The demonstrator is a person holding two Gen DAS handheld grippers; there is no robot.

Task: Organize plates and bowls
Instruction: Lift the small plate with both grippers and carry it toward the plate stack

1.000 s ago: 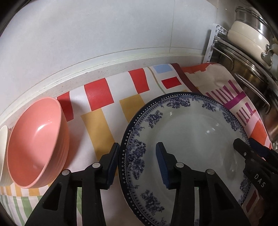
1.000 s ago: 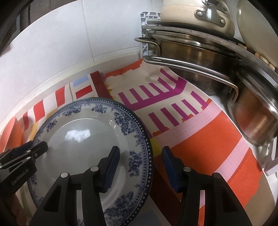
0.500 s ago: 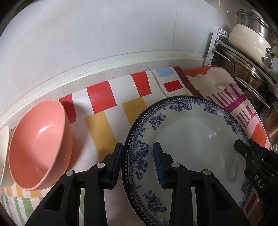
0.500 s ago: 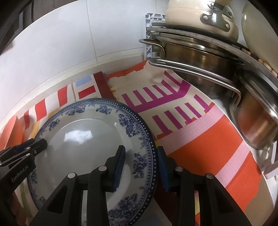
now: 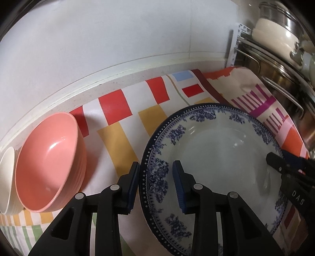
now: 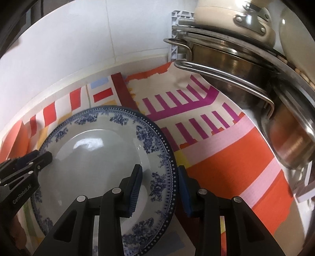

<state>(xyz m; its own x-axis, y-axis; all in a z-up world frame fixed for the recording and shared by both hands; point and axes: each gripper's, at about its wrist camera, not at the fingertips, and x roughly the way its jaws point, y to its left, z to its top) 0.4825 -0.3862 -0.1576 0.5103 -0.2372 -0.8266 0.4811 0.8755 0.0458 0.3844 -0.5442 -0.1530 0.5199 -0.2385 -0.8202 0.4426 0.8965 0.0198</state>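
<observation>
A white plate with a blue floral rim lies on the patterned cloth; it also shows in the right wrist view. My left gripper is closed on the plate's left rim, one finger under and one on top. My right gripper is closed on the plate's right rim the same way. A pink bowl sits left of the plate, with a cream bowl beyond it at the edge.
Stacked steel pots and a cream pot stand on a rack at the right, close to the plate. A white tiled wall runs along the back of the counter.
Both grippers have narrowed onto the plate's opposite rims, from wide open to clamped. The plate sits slightly higher and nearer in both views.
</observation>
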